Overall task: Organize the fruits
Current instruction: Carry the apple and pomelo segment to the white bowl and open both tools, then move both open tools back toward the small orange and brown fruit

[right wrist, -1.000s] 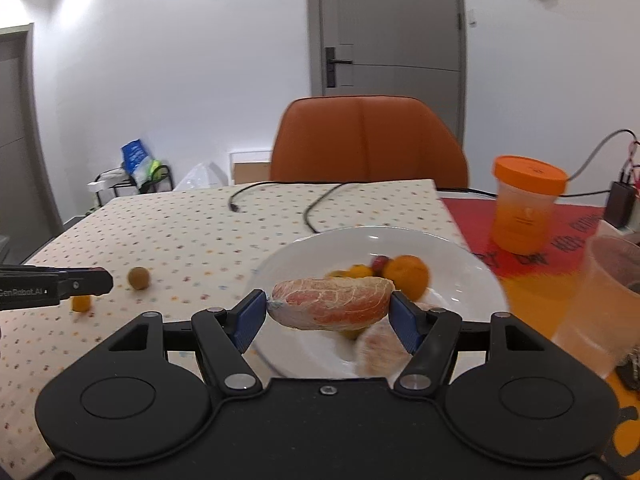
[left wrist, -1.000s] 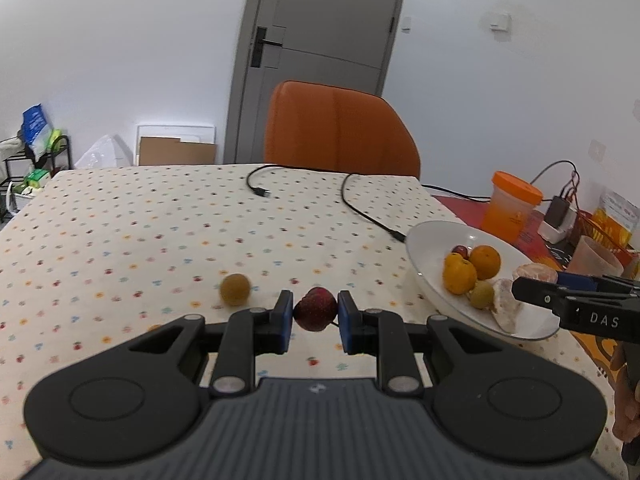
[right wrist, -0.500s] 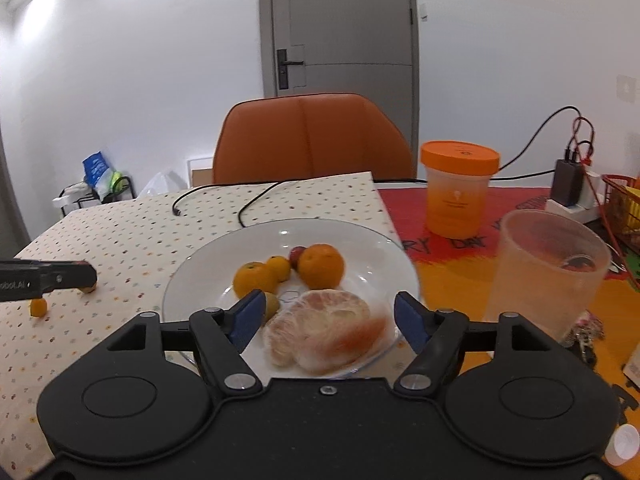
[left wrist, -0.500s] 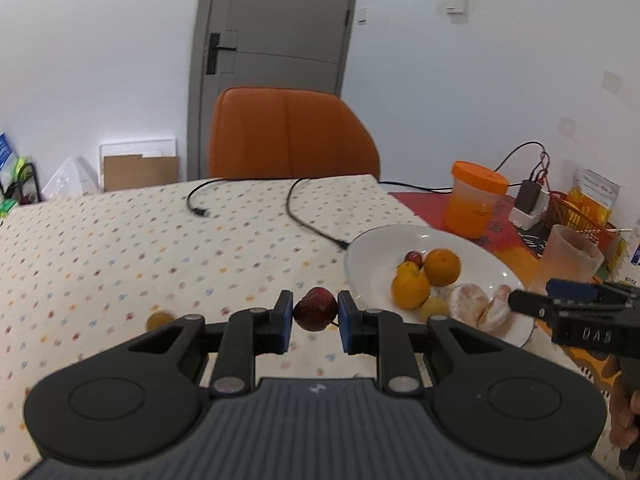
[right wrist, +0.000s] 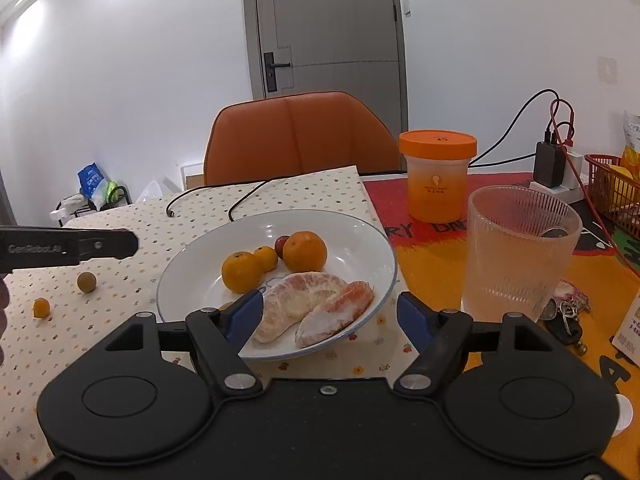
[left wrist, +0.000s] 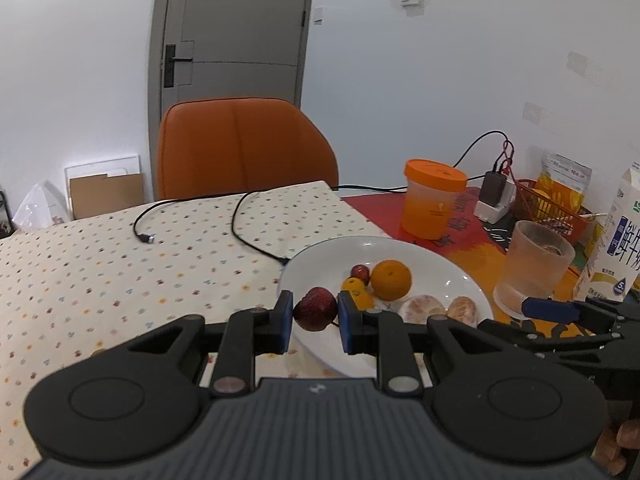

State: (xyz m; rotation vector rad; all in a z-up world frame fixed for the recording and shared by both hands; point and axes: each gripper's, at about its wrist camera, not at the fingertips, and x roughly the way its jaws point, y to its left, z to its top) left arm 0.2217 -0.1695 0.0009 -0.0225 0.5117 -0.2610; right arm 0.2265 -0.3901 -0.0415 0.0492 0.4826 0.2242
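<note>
My left gripper [left wrist: 314,320] is shut on a small dark red fruit [left wrist: 315,314], held just over the near left rim of the white plate [left wrist: 440,254]. The plate carries a big orange [right wrist: 306,251], two smaller ones [right wrist: 241,271], a red fruit [right wrist: 281,245] and two peeled pomelo segments [right wrist: 296,304]. My right gripper [right wrist: 330,316] stands open at the plate's near edge. The segments lie on the plate between and ahead of its blue pads, which do not press on them. A brownish round fruit [right wrist: 87,281] and a tiny orange one [right wrist: 41,307] lie loose on the dotted tablecloth to the left.
Right of the plate stand a ribbed glass [right wrist: 520,256], an orange-lidded jar [right wrist: 437,174], a milk carton [left wrist: 616,240] and a red basket [right wrist: 612,192]. Keys [right wrist: 568,316] lie by the glass. Black cables [left wrist: 256,236] run behind the plate. An orange chair [left wrist: 244,144] faces the far edge.
My left gripper has carried the red fruit to the right, up to the plate's rim. My right gripper has opened, left its pomelo segment on the plate and drawn back a little.
</note>
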